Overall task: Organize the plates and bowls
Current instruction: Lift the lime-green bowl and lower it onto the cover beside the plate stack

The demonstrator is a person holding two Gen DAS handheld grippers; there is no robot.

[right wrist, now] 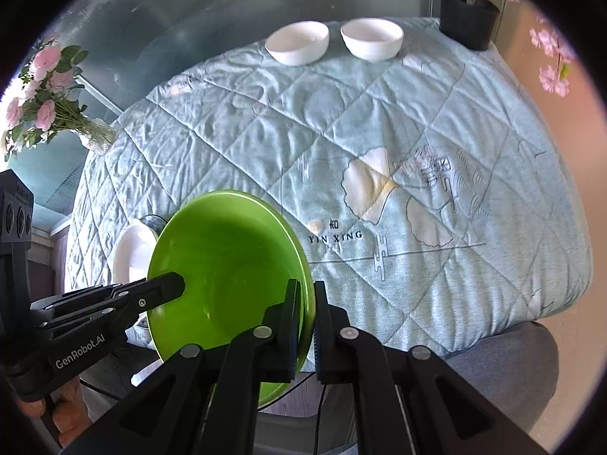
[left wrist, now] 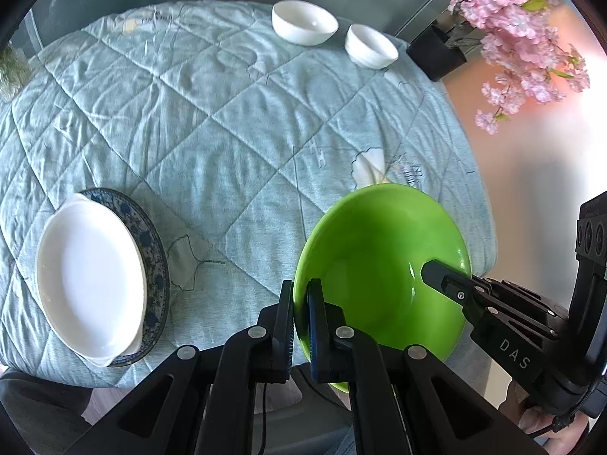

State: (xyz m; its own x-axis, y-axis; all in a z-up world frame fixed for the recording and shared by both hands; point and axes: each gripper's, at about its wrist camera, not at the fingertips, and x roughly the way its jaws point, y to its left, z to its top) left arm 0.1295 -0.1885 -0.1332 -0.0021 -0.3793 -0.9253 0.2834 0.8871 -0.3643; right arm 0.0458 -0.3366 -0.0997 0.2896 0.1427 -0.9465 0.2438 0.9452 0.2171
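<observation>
Green plate (left wrist: pixel 379 265) held off the table by both grippers, above the near edge of the quilted cloth (left wrist: pixel 227 132). L gripper (left wrist: pixel 301 326) clamps the plate's L rim: jaws closed on it, one pad outside, one inside the rim. R gripper (right wrist: pixel 309 326) does the same on the opposite rim, jaws closed on the plate. In the L wrist view the R gripper's finger lies over the plate's R rim; in the R wrist view the L gripper's finger crosses the L rim.

Plate orientation: round, so no long axis of its own. Concave face up and tilted toward the cams; far rim higher in frame, near rim dropping past the cloth edge. Line between the two grip pts runs L–R, parallel to the near table edge.

Rel. to the green plate:
- White oval dish (left wrist: pixel 89 276) w/ handles, to its L, well apart, sitting on a blue patterned plate (left wrist: pixel 151 250). Dish long axis runs near-to-far, slightly angled.
- Two white bowls (left wrist: pixel 303 22) (left wrist: pixel 371 45) beyond it at the far edge of the cloth, upright, just beside each other, not touching.
- Black pot (right wrist: pixel 468 19) w/ pink blossoms, far R, next to the R bowl.
- Pink roses in glass vase (right wrist: pixel 49 102), far L, off the cloth.
</observation>
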